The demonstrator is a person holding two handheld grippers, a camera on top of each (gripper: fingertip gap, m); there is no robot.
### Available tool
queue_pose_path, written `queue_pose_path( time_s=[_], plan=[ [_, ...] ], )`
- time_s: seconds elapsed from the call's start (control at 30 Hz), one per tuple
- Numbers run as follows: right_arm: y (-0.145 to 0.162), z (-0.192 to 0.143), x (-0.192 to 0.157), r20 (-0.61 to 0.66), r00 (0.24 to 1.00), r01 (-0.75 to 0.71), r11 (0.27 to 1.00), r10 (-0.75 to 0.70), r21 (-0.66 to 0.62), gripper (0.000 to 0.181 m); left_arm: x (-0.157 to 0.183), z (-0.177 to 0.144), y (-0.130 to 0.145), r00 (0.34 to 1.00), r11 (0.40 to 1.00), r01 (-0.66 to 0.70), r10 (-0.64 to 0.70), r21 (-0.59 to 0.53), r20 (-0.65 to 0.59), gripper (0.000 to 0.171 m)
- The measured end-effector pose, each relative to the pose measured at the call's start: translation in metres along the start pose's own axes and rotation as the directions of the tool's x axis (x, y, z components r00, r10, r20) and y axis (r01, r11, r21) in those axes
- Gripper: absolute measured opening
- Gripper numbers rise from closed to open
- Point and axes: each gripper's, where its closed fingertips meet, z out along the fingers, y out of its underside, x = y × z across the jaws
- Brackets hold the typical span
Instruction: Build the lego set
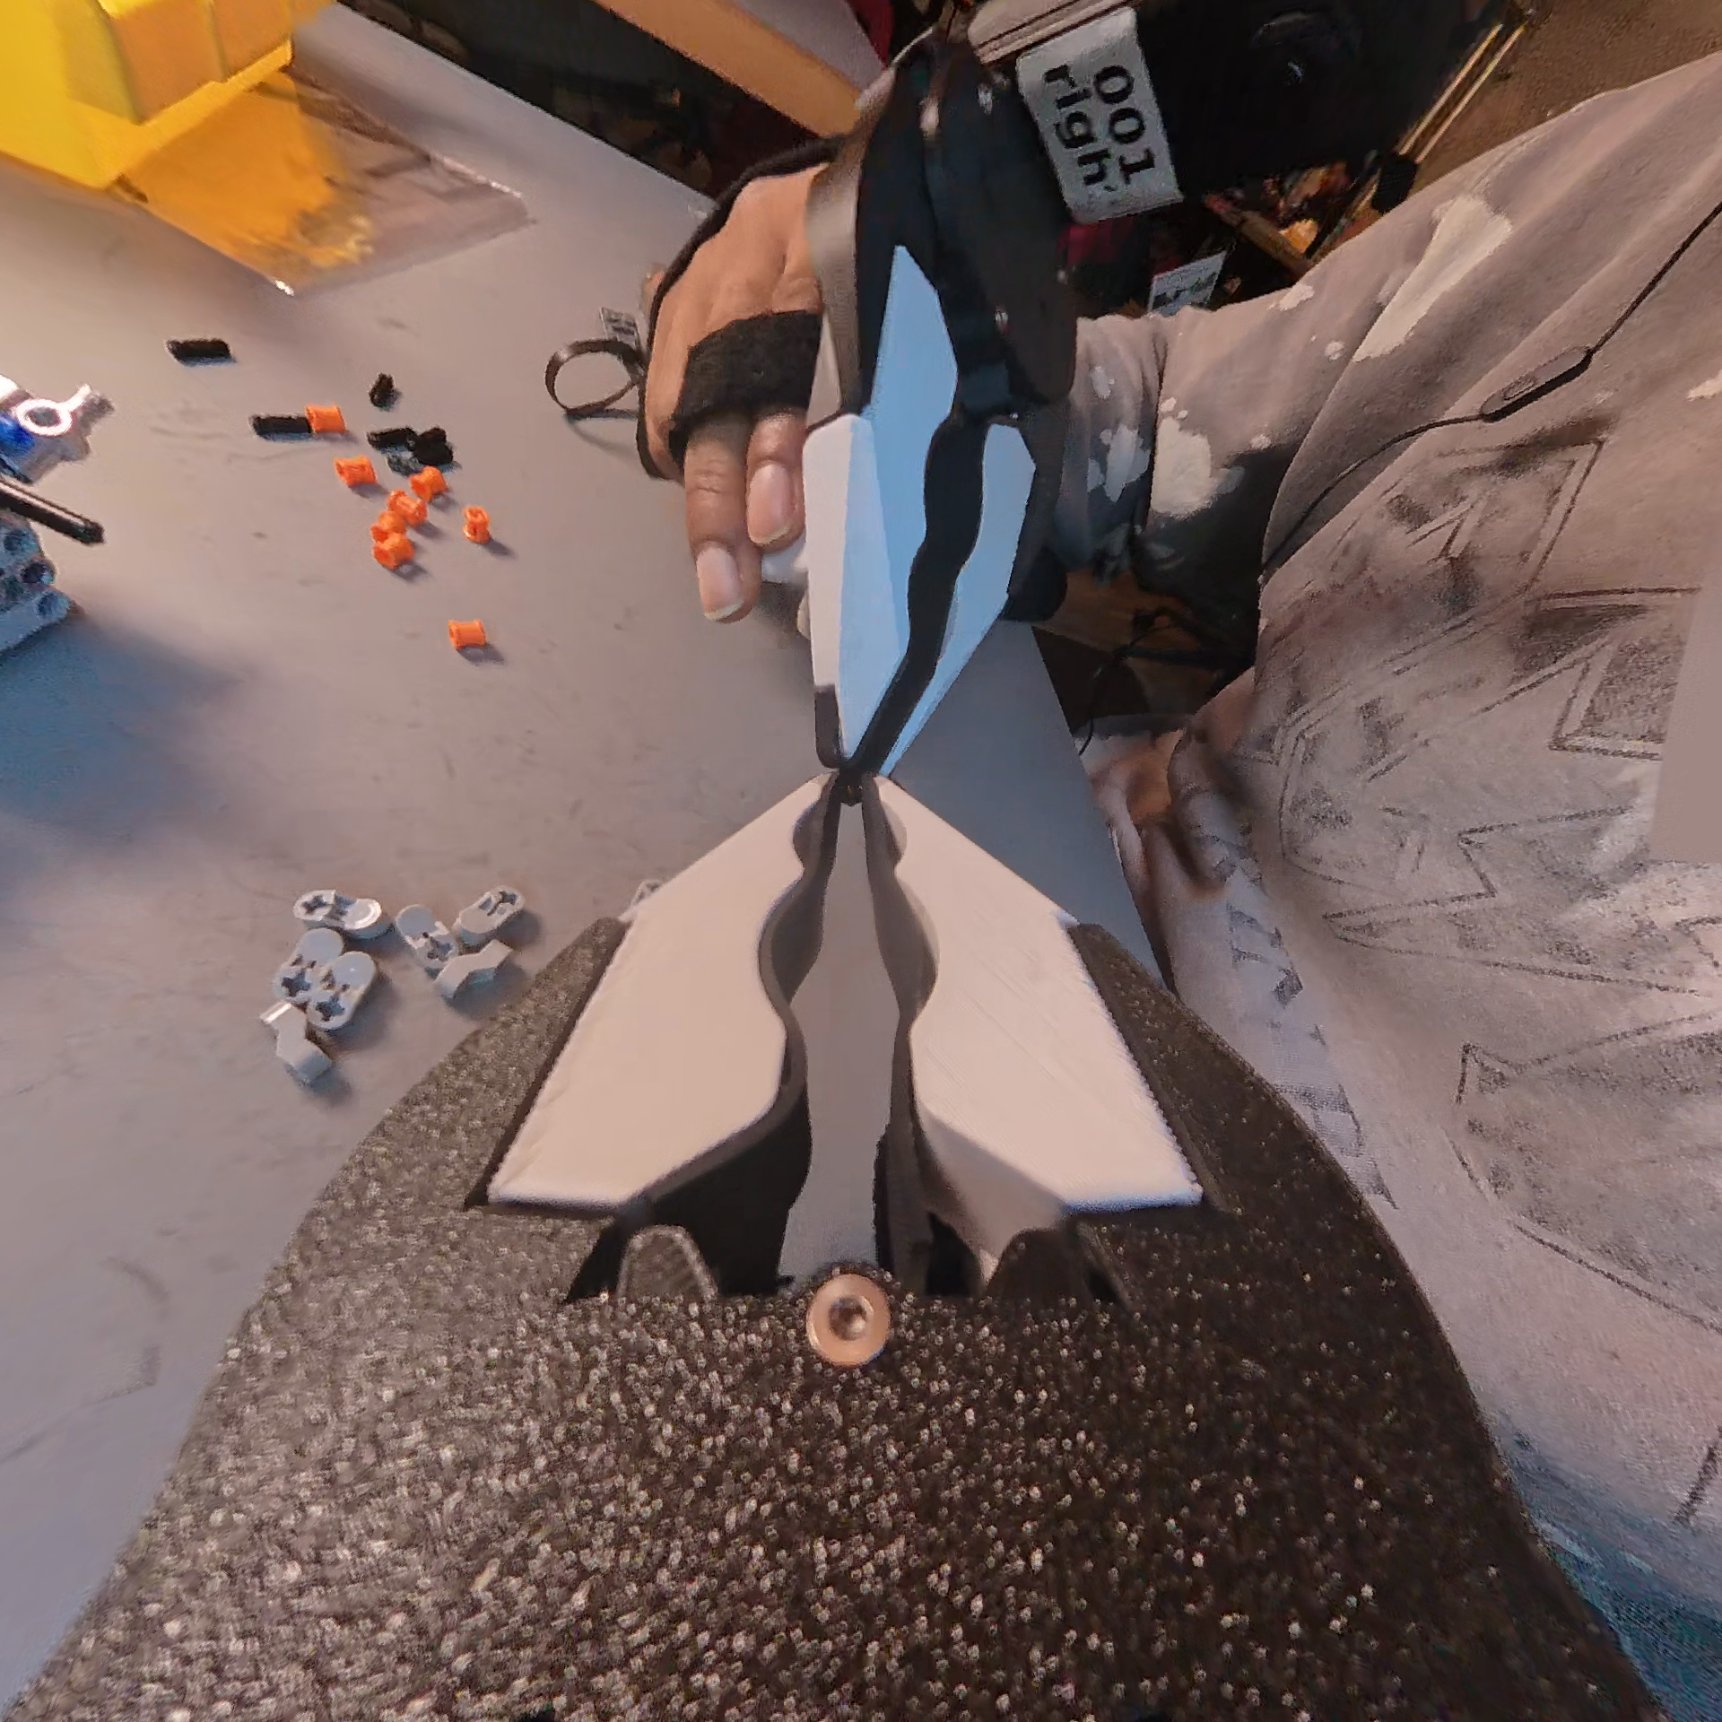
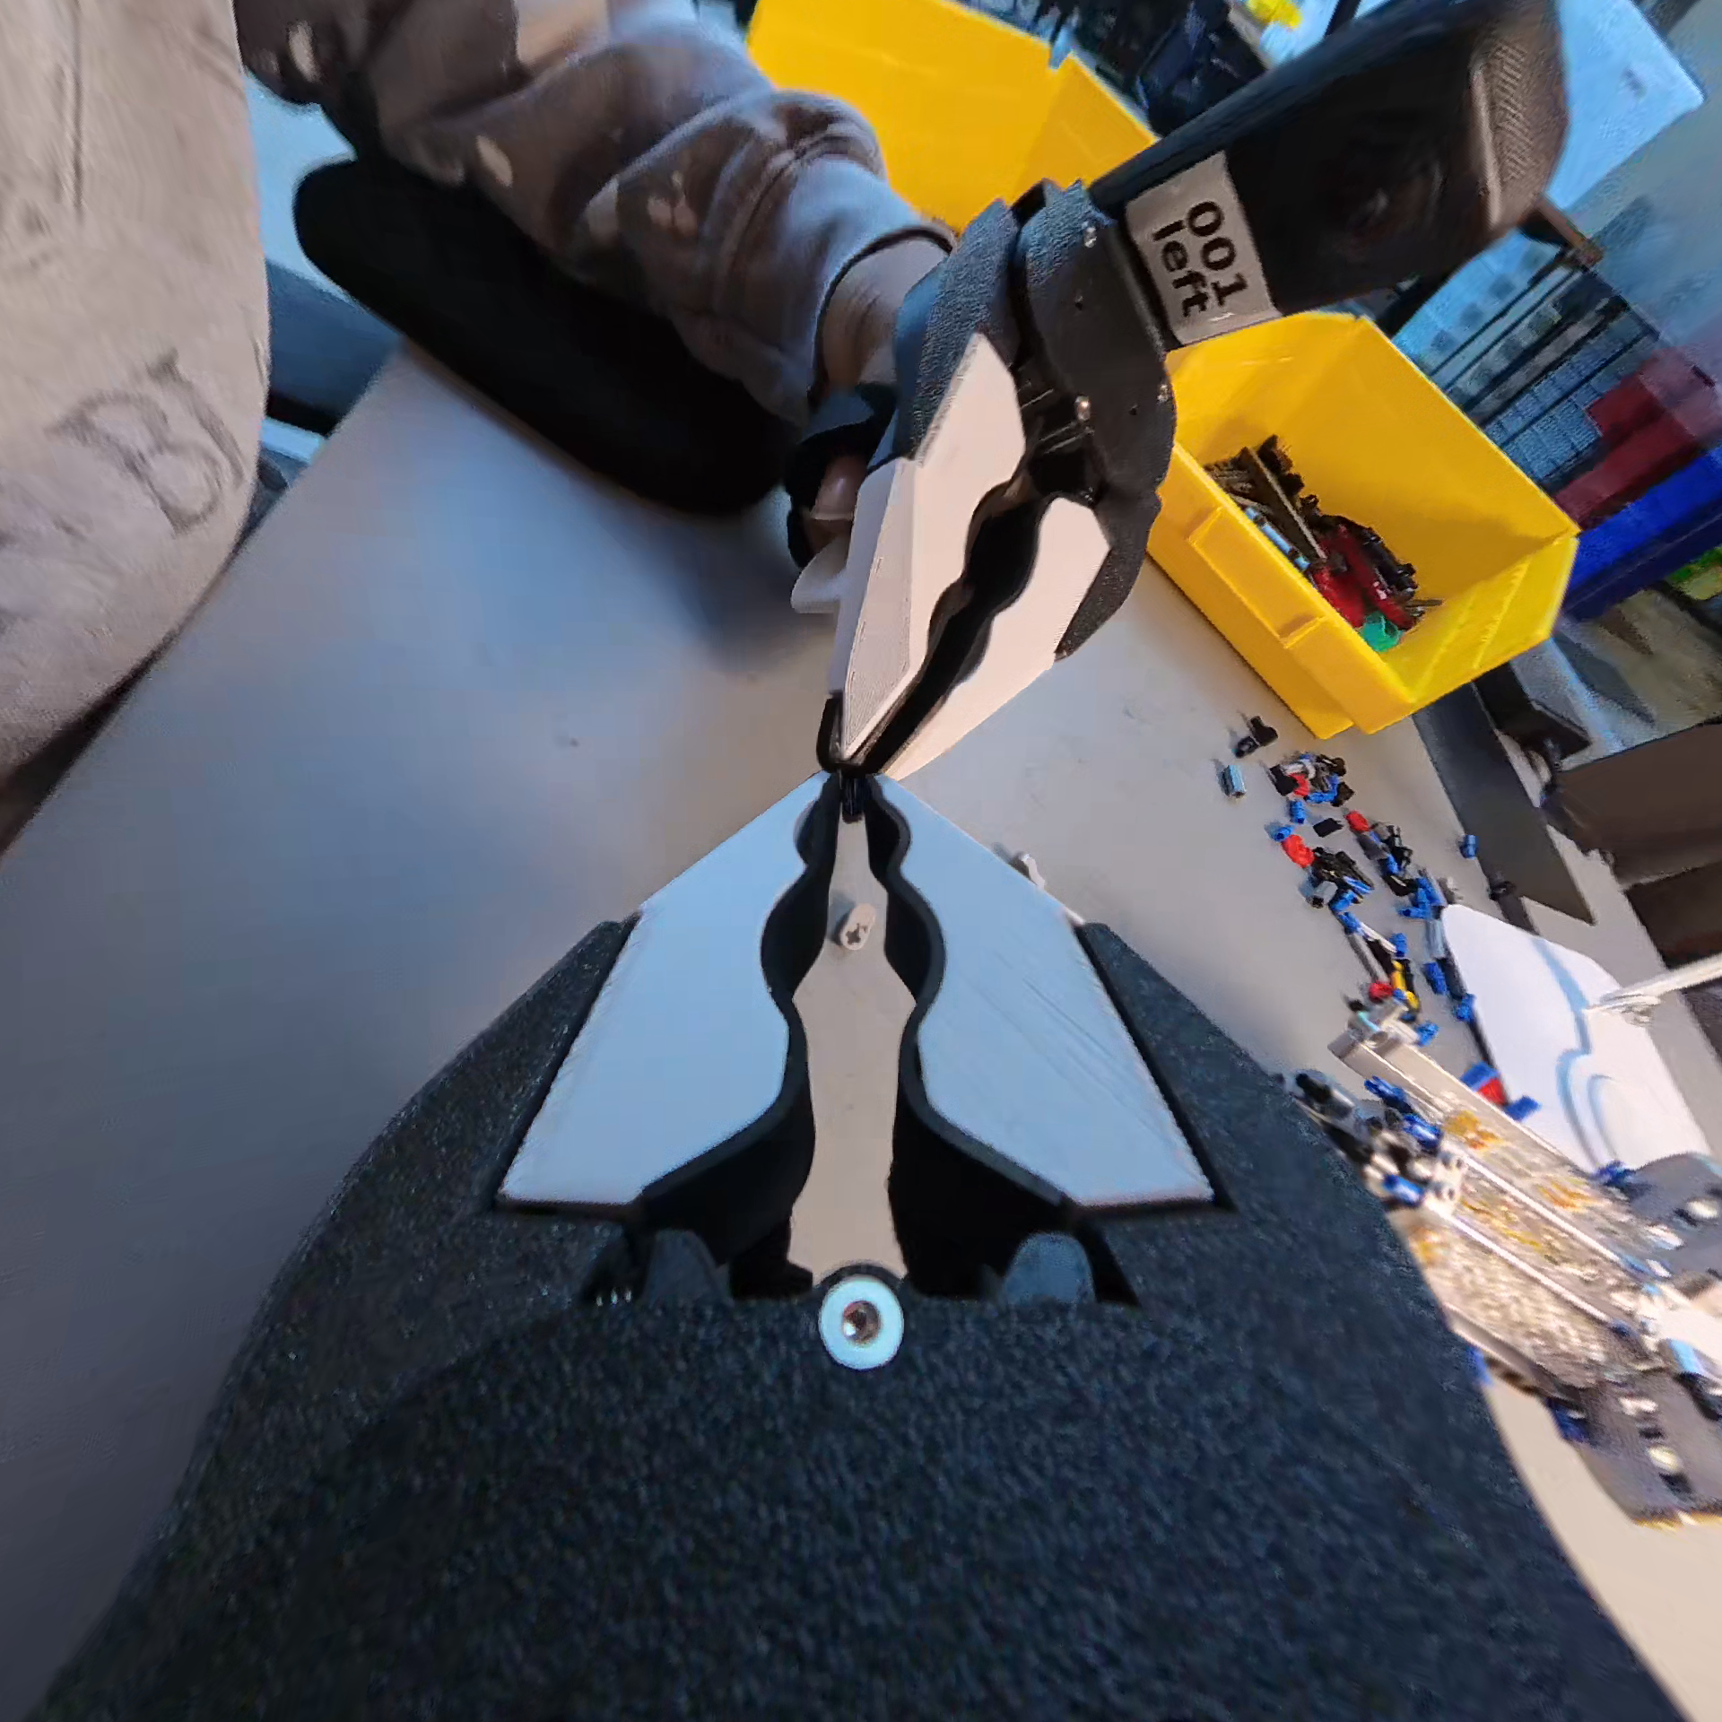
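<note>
A small black pin [image 1: 850,790] sits at frame centre in both wrist views, pinched at the point where the two grippers meet tip to tip above the grey table [image 1: 280,745]. The left gripper [image 1: 848,792] rises from the bottom of the left wrist view, its jaws drawn together at the tips onto the pin. The right gripper [image 2: 850,797] does the same from the bottom of the right wrist view, its tips clamped on the pin's other end; which gripper bears the load cannot be told. In the left wrist view a hand [image 1: 736,373] with a black strap holds the right gripper at upper centre. Orange bushes [image 1: 401,522] and black pins [image 1: 410,443] lie scattered at centre left, grey connectors [image 1: 373,960] at lower left, and a yellow bin [image 1: 140,84] stands at upper left. In the right wrist view a second yellow bin [image 2: 1491,578] with mixed parts occupies the upper right, a scatter of blue, black and red parts [image 2: 1351,867] lies at centre right, and a grey built assembly [image 2: 1510,1211] sits at lower right. One grey peg [image 2: 855,924] lies on the table between the right gripper's fingers.
</note>
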Motion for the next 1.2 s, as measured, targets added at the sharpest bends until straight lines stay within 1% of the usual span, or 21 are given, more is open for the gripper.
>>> queue_pose_path(
  time_s=[0.13, 0.27, 0.4, 0.8, 0.87, 0.9, 0.97, 1.0, 1.07, 1.1, 1.2],
  plan=[
    [-0.008, -0.008, 0.007, 0.024, 0.991, -0.131, 0.987, 0.13, 0.091, 0.008, 0.004, -0.003, -0.011, 0.998, 0.996, -0.061, 0.061, 0.059, 0.007, 0.002],
    [-0.009, -0.012, 0.009, 0.055, 0.976, -0.218, 0.968, 0.212, 0.122, 0.01, 0.004, -0.004, -0.018, 0.993, 0.99, -0.111, 0.108, 0.083, 0.043, 0.002],
    [-0.011, -0.013, 0.011, 0.048, 0.974, -0.228, 0.964, 0.223, 0.134, 0.004, 0.004, -0.003, -0.019, 0.989, 0.987, -0.136, 0.13, 0.086, 0.063, 0.002],
    [-0.009, -0.011, 0.011, 0.058, 0.967, -0.255, 0.96, 0.249, 0.114, 0.004, 0.003, -0.003, -0.02, 0.99, 0.987, -0.132, 0.126, 0.094, 0.065, 0.002],
    [-0.003, -0.01, 0.015, 0.052, 0.96, -0.279, 0.957, 0.276, 0.08, 0.004, -0.003, -0.003, -0.017, 0.985, 0.988, -0.138, 0.13, 0.065, 0.111, 0.002],
    [0.002, -0.01, 0.016, 0.051, 0.955, -0.294, 0.954, 0.291, 0.054, 0.004, -0.01, -0.004, -0.014, 0.975, 0.986, -0.161, 0.155, 0.029, 0.157, 0.001],
    [0.016, -0.007, 0.013, 0.077, 0.943, -0.323, 0.946, 0.325, -0.038, 0.004, -0.027, -0.007, 0.001, 0.94, 0.972, -0.217, 0.234, -0.094, 0.25, 0.004],
    [0.025, -0.005, 0.014, 0.065, 0.944, -0.316, 0.944, 0.323, -0.094, 0.003, -0.035, -0.007, 0.011, 0.924, 0.961, -0.225, 0.263, -0.161, 0.278, 0.006],
    [0.04, 0.002, 0.009, 0.081, 0.945, -0.296, 0.932, 0.318, -0.208, 0.003, -0.044, -0.003, 0.028, 0.913, 0.942, -0.216, 0.288, -0.258, 0.288, 0.011],
    [0.045, 0.005, 0.008, 0.09, 0.946, -0.281, 0.925, 0.312, -0.256, 0.003, -0.046, -0.001, 0.033, 0.912, 0.935, -0.209, 0.292, -0.287, 0.287, 0.013],
    [0.056, 0.011, 0.006, 0.121, 0.948, -0.227, 0.894, 0.293, -0.387, 0.003, -0.052, 0.002, 0.036, 0.903, 0.922, -0.209, 0.31, -0.325, 0.298, 0.014]
  ],
)
